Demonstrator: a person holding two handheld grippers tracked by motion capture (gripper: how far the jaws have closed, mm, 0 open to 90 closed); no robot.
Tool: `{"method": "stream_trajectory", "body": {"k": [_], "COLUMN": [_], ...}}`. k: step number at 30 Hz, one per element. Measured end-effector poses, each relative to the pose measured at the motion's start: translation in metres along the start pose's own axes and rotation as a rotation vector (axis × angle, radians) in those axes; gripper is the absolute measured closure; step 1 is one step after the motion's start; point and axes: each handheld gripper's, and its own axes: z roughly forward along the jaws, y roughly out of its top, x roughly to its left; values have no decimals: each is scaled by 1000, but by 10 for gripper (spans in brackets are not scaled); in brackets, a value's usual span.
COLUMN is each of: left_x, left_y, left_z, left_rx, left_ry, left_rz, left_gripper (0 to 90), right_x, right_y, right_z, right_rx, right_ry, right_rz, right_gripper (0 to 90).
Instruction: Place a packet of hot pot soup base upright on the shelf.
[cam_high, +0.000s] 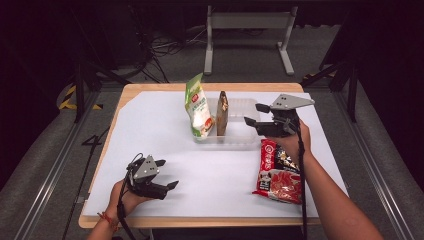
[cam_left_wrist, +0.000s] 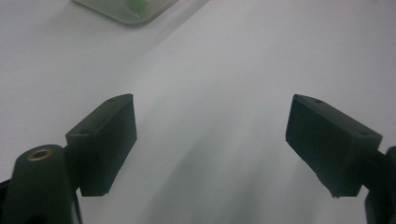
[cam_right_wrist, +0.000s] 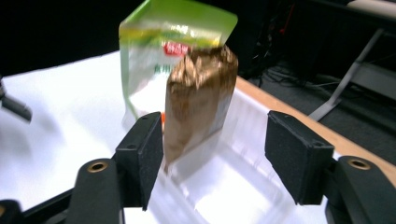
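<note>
my right claw (cam_high: 261, 120) hangs released above the clear tray (cam_high: 239, 140) beside the brown packet (cam_high: 222, 114); my left claw (cam_high: 165, 175) rests released on the counter (cam_high: 210, 170).

White-covered table (cam_high: 150, 130): clear tray (cam_high: 240, 141), red packet (cam_high: 278, 171) (noodles, perhaps).

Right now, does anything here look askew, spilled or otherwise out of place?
Nothing spilled or damaged. The green bag and brown pack stand on edge in the clear tray, the green one leaning. The red packet lies flat outside the tray, beside the right gripper, which is open.
</note>
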Motion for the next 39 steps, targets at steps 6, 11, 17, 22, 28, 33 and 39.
{"method": "stream_trajectory", "body": {"k": [6,11,17,22,28,33,39], "left_x": [-1,-5,-7,-7,-8,-8,-8], "left_y": [0,1,2,3,2,2,1], "left_z": [1,2,3,3,4,4,3], "left_rx": [13,24,36,40,45,52,54], "left_ry": [12,16,22,30,31,32,36], "left_rz": [7,16,29,31,39,44,49], "left_gripper": [171,171,171,171,171,168,169], "right_x": [-13,-21,-29,-42,-60,-75,-87], "right_y": [-23,-42,-58,-75,-98,-118,-136], "right_z": [-18,-29,-42,-48,-52,-53,-51], "right_rx": [14,12,31,83,91,117,169], "right_ry": [0,0,-25,-71,-82,-77,-53], "right_rz": [37,44,26,51,140,222,316], "right_gripper": [393,403,394,346,346,364,360]}}
